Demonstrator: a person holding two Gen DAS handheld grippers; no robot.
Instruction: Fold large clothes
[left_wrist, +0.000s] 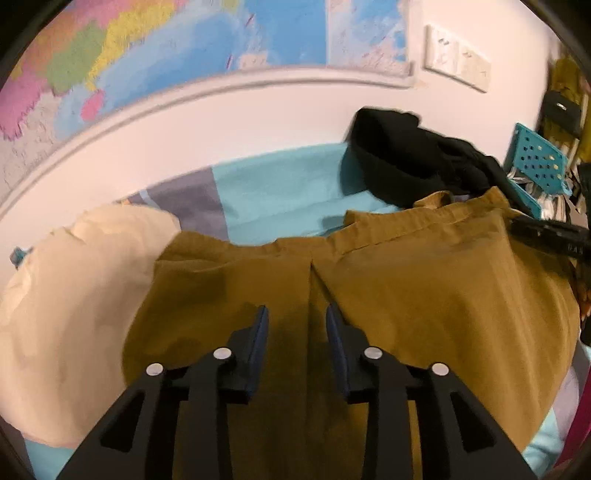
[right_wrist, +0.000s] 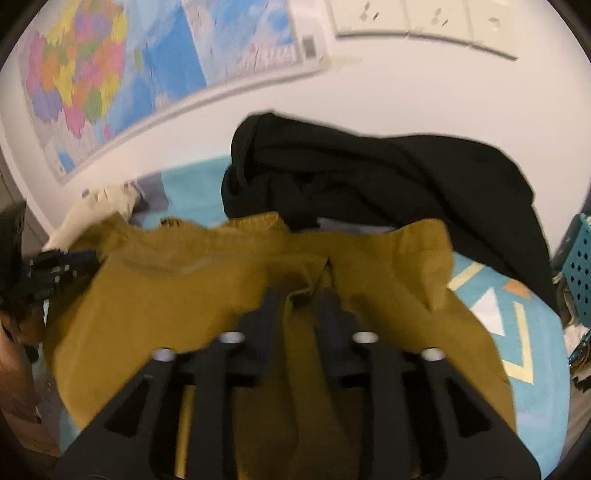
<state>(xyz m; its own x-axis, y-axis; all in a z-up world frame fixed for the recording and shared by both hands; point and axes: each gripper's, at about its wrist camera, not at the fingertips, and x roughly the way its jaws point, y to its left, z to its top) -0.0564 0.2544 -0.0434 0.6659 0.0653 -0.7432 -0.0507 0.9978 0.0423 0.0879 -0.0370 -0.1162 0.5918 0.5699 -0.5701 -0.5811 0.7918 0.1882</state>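
A large mustard-brown garment (left_wrist: 406, 288) lies spread on the bed, its waistband toward the wall. My left gripper (left_wrist: 296, 308) hovers over its middle seam with the jaws apart and nothing pinched between the blue pads. In the right wrist view the same garment (right_wrist: 166, 295) is rumpled. My right gripper (right_wrist: 300, 293) is open, with a small raised fold of the fabric between its tips and the pads not pressing on it. Each gripper shows at the edge of the other's view: the right gripper (left_wrist: 546, 236) and the left gripper (right_wrist: 55, 266).
A black garment (right_wrist: 369, 177) is heaped behind the mustard one, against the white wall. A cream pillow (left_wrist: 74, 295) lies to the left on the teal sheet (left_wrist: 277, 195). A teal perforated basket (left_wrist: 539, 162) stands at the right. A map hangs on the wall.
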